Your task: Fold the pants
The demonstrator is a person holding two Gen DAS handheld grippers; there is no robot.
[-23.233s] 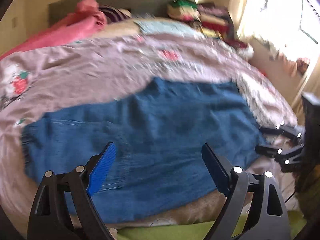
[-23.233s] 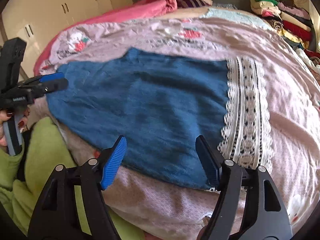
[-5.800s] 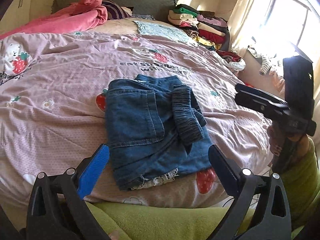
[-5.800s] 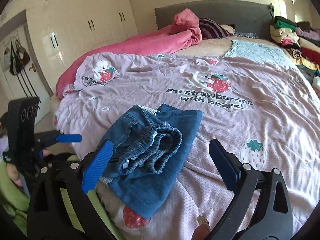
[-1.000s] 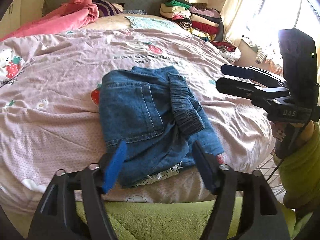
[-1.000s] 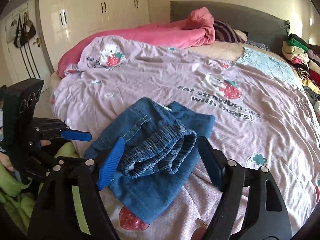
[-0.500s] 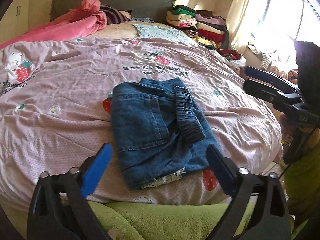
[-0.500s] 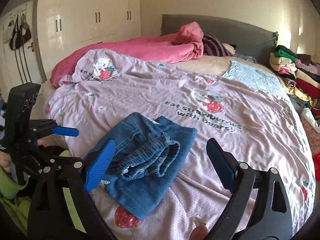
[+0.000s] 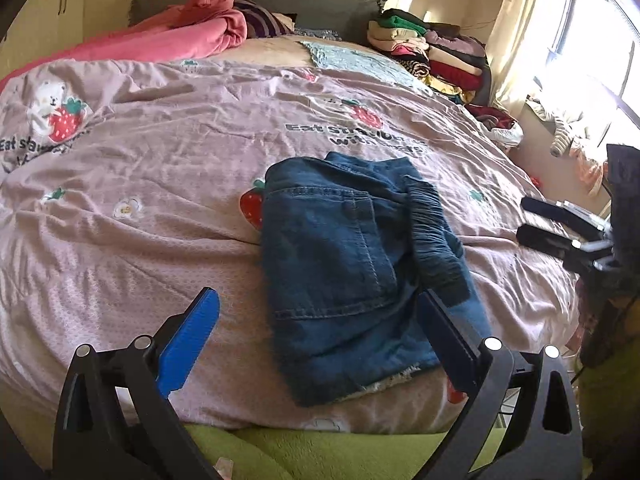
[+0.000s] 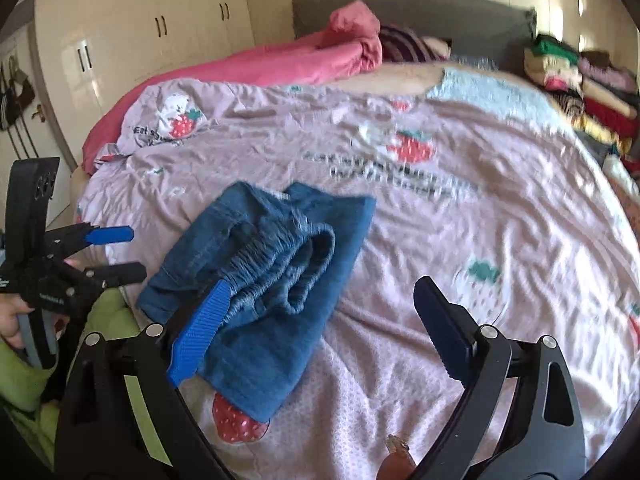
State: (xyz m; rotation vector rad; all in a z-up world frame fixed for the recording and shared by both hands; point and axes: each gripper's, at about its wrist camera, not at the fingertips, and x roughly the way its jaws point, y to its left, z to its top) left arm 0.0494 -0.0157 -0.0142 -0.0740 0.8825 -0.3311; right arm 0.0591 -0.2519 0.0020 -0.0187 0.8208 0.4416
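Hovering left gripper [image 9: 320,336] and right gripper [image 10: 320,336], tilted downward, jaws spread, folded pants [image 9: 352,264] released

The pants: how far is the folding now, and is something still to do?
Mostly done: the pants lie as a compact bundle on the bed, waistband on top. Nothing is in hand: the left tool and right tool are open, their jaws just widened, gripping nothing. Left, at most: tidying the lace hem peeking out.

bedspread [image 9: 168,168]: lilac, strawberry print | pink blanket [image 9: 176,40]: by headboard | folded clothes stack [image 9: 436,52]: far corner
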